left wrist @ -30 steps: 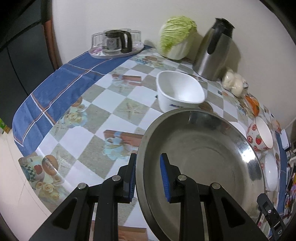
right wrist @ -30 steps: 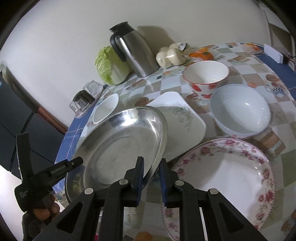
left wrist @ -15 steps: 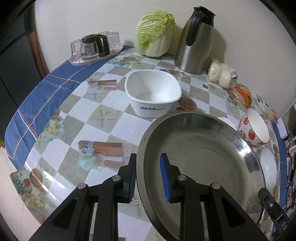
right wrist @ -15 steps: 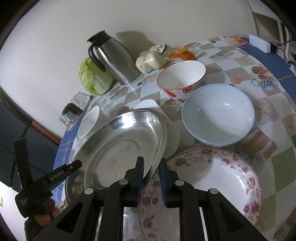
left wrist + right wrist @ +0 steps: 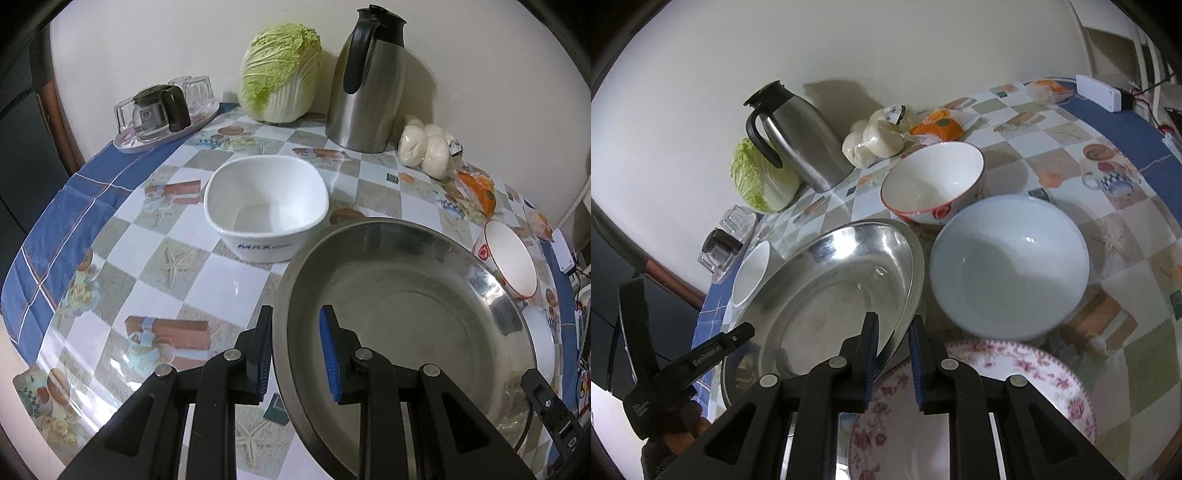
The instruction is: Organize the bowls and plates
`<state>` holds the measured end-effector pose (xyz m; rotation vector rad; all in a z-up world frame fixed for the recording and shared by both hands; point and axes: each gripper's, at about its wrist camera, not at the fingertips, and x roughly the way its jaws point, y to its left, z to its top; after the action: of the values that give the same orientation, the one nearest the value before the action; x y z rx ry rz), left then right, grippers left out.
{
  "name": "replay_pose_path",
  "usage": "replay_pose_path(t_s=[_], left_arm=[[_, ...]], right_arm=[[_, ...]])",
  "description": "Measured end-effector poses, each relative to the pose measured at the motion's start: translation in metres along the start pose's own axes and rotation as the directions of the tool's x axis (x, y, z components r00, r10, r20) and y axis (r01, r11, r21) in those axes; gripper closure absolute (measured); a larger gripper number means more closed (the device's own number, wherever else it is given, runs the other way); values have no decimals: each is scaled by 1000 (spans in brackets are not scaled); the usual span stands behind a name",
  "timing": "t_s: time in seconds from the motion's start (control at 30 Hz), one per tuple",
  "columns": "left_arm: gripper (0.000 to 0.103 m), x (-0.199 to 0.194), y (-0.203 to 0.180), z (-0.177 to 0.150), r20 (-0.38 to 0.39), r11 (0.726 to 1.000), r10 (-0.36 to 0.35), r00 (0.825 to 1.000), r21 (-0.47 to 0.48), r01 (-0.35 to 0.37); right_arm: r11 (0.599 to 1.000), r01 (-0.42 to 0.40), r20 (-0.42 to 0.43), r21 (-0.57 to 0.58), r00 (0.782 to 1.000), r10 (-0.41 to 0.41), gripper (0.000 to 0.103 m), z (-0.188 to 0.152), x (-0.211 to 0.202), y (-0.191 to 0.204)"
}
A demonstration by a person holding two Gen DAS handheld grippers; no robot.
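Both claws pinch the big metal plate (image 5: pixel 406 314) by its rim. The left gripper (image 5: pixel 295 350) bites the plate's left edge, and the right gripper (image 5: pixel 892 354) bites its right edge, both pointing forward toward the wall. The plate sits over the flowery plate (image 5: pixel 979 406), near the pale bowl (image 5: pixel 1008 266). A square white bowl (image 5: pixel 266 210) is just past it.

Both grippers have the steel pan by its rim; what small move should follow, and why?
Probably carry the round stainless steel pan a little further right and lower it onto the pink floral plate. The left gripper and right gripper pinch opposite rims, and the pan's edge already overlaps the plate, beside the plain white bowl.
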<state>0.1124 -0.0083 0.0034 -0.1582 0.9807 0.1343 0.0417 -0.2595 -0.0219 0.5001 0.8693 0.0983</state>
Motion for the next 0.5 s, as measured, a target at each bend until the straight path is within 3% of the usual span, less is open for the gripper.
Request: replay_pose_path(t_s=[0.23,0.5], left_arm=[[77,6,1,8,14,1000,4,1000,-6,-3],[77,19,1,0,-44,1000,7,999,9,-7]], right_arm=[[1000,12,-4,-15,1000,-12,86,3,10,4],[998,57,-30,-36,998,-58,86,0,20,5]])
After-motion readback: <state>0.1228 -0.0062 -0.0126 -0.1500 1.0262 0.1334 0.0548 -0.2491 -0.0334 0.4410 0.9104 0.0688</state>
